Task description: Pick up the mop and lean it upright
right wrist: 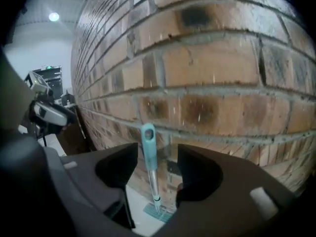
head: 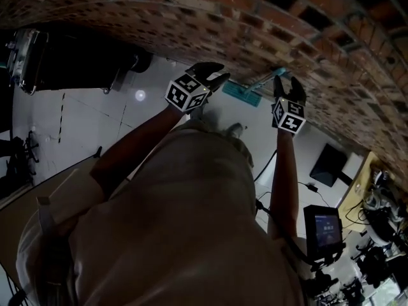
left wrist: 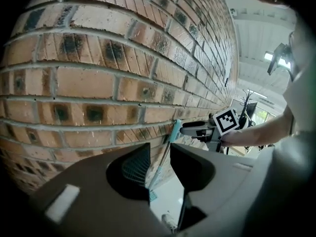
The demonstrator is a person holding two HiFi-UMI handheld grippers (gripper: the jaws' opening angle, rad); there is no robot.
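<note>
While a person point(head: 191, 222) in a light shirt is standing close in front of it, a red brick wall point(head: 255, 18) is filling the top of the head view and most of both gripper views. A pale floor point(head: 89, 120) is stretching out below it. The mop point(right wrist: 149, 152) is leaning upright against the bricks, with its flat teal head resting on the floor at the wall's foot and its teal grip lying against the wall at the top of a silver shaft. Both arms are reaching forward towards the wall. The right tool point(right wrist: 158, 151) is pointing at the top of the handle with its jaws standing wide apart; the grip is showing in the gap between them, and neither pad is pressing on it. The left tool point(left wrist: 159, 149) is hovering just beside it, its jaws also standing apart and gripping nothing, with the mop visible beyond the gap.
</note>
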